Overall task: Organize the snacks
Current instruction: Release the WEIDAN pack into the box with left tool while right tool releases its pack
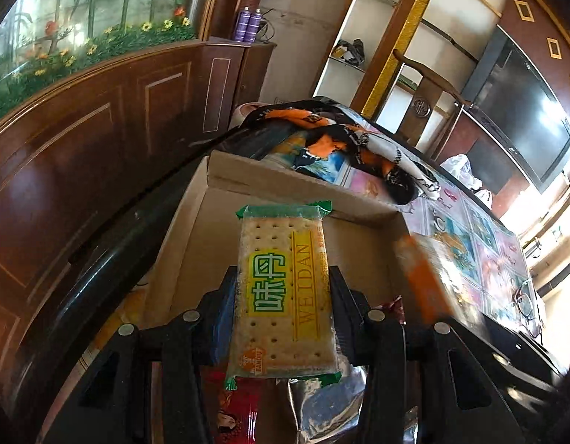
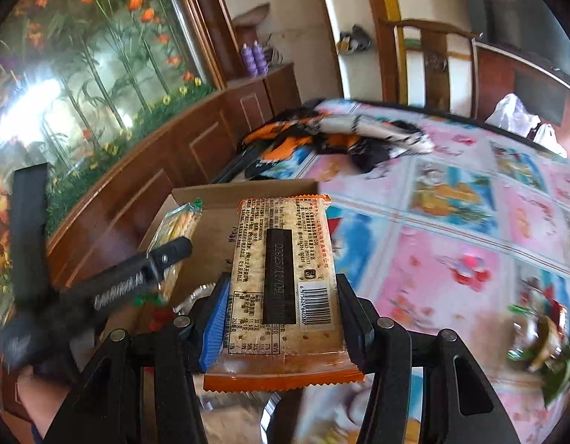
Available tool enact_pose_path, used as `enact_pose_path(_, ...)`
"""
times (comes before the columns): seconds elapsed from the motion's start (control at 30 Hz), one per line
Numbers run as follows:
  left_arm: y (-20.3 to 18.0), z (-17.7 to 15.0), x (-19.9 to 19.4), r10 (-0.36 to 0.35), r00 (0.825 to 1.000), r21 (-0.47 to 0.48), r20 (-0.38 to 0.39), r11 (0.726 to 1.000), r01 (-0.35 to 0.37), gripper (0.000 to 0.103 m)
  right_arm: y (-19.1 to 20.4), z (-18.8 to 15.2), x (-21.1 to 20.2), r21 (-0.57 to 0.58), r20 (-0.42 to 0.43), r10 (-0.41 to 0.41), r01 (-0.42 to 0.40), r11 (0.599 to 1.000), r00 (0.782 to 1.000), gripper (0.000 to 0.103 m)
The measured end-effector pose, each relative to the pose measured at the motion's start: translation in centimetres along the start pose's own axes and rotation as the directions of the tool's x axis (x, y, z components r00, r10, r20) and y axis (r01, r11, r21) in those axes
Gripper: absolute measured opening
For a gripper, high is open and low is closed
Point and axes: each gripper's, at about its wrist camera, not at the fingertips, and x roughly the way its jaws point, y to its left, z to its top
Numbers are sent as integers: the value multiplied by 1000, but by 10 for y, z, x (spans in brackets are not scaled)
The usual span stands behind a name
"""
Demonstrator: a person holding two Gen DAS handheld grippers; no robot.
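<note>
1. The green cracker pack (image 1: 283, 288) sits between the jaws of the left gripper (image 1: 283, 296); both pads press on its long edges, so the gripper pinches it. The pack is above the open cardboard box (image 1: 196, 236), over the near part of the box.
2. The orange cracker pack (image 2: 285, 277) is pinched by the right gripper (image 2: 281, 310) in the same way, with the barcode side up. It hangs just beside the box, over its right edge.
3. In the right wrist view the left gripper (image 2: 166, 255) with its green pack (image 2: 177, 229) is over the box.
4. More snack packets (image 1: 233, 407) lie near the box, below the left gripper; they are blurred.
5. The box stands on a table with a pink and blue cloth (image 2: 451, 222). Behind the box lies an orange and black fabric (image 1: 333, 137).
</note>
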Motion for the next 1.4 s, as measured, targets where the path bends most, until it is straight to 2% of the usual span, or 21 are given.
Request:
enact_pose_path(0.07,1,-1,3,24,1000,-5,-12,1000,-24,45,6,7,17,-5,-35,-1,1,1000,999,58)
enact_pose_path(0.2,15,0,11,11,999,-48,-52,999,-13,45,9,13,43,-11,-83,-44,43,999,996,58)
enact_pose_path(0.4,23,-3,14,6,997,-75,-71,997,-12,45,3,18,64,22,-129,-42,45,999,991,58)
enact_pose_path(0.73,21,-2,10,-4,999,-73,-52,997,0,47,8,18,59,-5,-99,-36,36,999,994,59)
enact_pose_path(0.87,19,-2,6,-31,999,-65,-34,997,29,60,8,14,39,-14,-49,-21,21,1000,999,59)
enact_pose_path(1.0,8,-4,-7,-41,999,-18,31,999,42,61,0,3,7,-20,1,-10,10,1000,1000,59)
enact_pose_path(1.1,-3,-7,-21,-79,993,13,86,997,78,63,-18,-15,-28,-9,39,10,-10,1000,999,59)
enact_pose_path(1.27,-32,-21,-55,-128,981,72,147,990,118,63,-77,-56,-94,7,108,-3,3,1000,994,59)
enact_pose_path(1.4,-76,-52,-81,-196,970,169,144,971,171,64,-150,-89,-149,87,190,-126,111,990,974,59)
